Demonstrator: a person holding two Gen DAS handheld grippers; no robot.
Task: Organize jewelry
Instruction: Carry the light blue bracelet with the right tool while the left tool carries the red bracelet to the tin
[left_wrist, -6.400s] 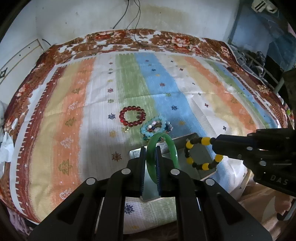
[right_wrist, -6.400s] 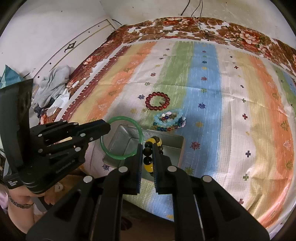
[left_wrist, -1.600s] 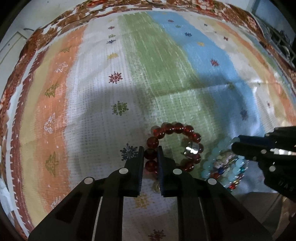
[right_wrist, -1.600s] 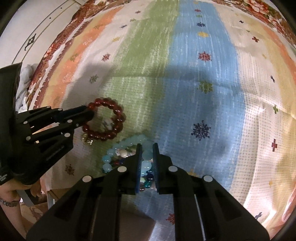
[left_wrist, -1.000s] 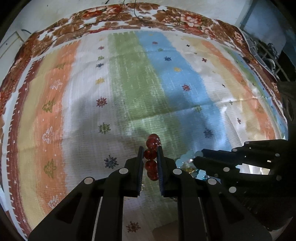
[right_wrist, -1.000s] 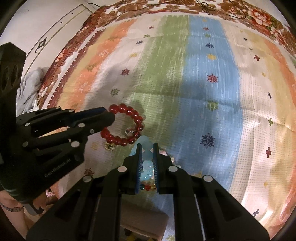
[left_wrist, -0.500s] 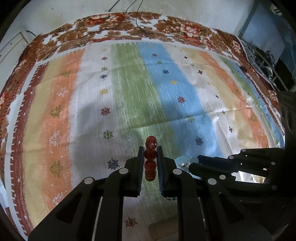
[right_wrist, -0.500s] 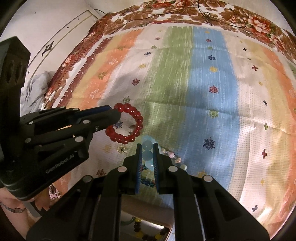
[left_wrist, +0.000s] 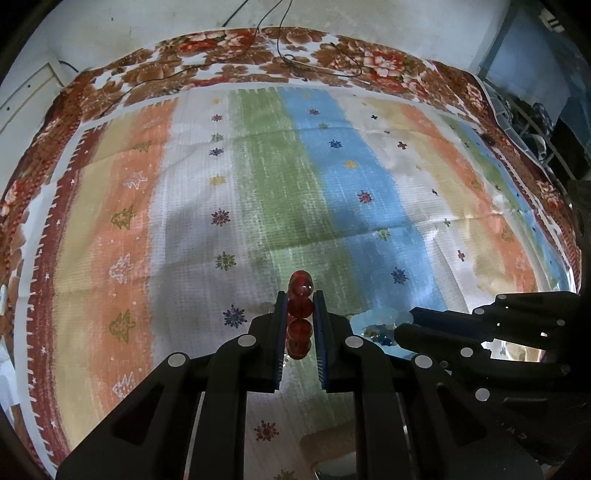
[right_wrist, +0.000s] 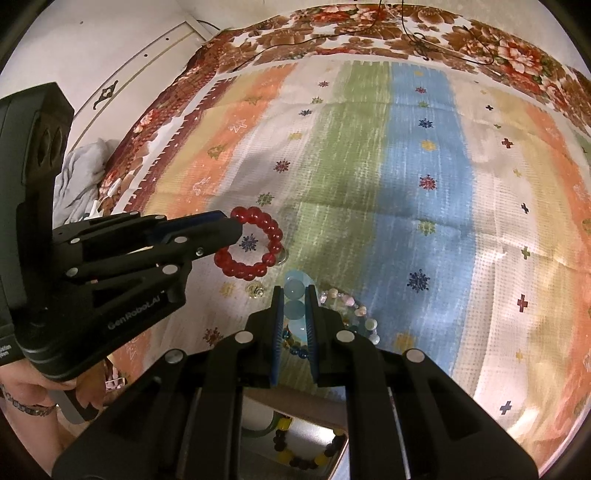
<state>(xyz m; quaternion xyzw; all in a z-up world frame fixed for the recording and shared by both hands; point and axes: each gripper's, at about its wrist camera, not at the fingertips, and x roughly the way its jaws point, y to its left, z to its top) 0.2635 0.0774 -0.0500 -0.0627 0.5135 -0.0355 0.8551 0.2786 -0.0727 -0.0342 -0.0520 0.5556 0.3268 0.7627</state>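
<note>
Carry step: left claw (left_wrist: 300, 314) clamps the red bracelet (right_wrist: 255, 242), right claw (right_wrist: 295, 314) clamps the pale blue bracelet (right_wrist: 294, 295); next, drop both into the tray (right_wrist: 341, 448) at bottom.

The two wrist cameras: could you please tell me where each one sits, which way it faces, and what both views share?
Left wrist: on the left claw, looking steeply down at the striped cloth; own fingers pinch the red bead bracelet.
Right wrist: on the right claw, same downward slant; own fingers pinch the pale blue bead bracelet; a hand shows.
Shared: each sees the other claw, both bracelets and the cloth.
</note>
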